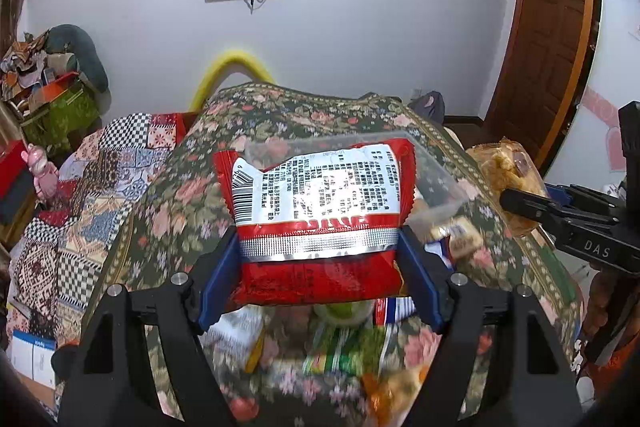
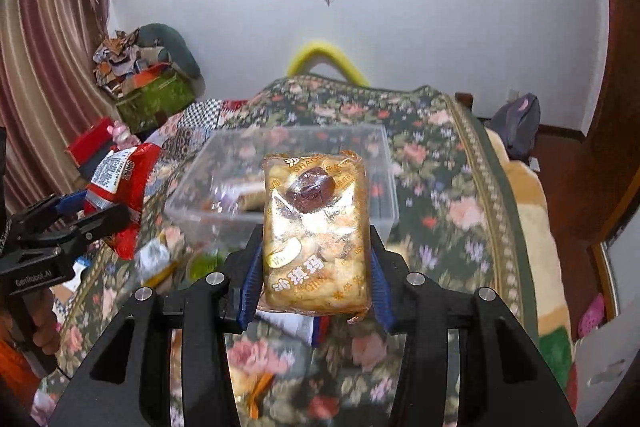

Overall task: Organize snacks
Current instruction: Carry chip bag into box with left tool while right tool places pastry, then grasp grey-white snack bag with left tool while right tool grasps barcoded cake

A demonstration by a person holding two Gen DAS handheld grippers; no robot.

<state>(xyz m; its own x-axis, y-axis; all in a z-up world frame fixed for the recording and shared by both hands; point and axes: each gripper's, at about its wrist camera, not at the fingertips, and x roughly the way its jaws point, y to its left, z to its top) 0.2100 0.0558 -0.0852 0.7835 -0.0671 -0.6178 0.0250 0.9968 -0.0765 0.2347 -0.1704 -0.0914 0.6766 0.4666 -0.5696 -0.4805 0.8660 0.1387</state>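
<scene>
My left gripper [image 1: 318,259] is shut on a red snack bag [image 1: 316,211] with a white label and barcode, held above the flowered table. It also shows at the left of the right wrist view [image 2: 120,187]. My right gripper [image 2: 316,267] is shut on a clear pack of golden pastry [image 2: 316,231] with a dark date on top; the pack also shows in the left wrist view [image 1: 508,179]. A clear plastic box [image 2: 376,163] stands on the table just beyond both packs, with a few snacks inside. Several loose snack packs [image 1: 344,347] lie blurred under the grippers.
The table has a flowered cloth [image 2: 440,195]. A patchwork-covered surface [image 1: 88,195] lies to its left, with a pink toy [image 1: 40,171] and a cluttered green box [image 2: 156,99]. Monitors hang on the white wall [image 1: 360,27]. A wooden door [image 1: 556,39] stands at right.
</scene>
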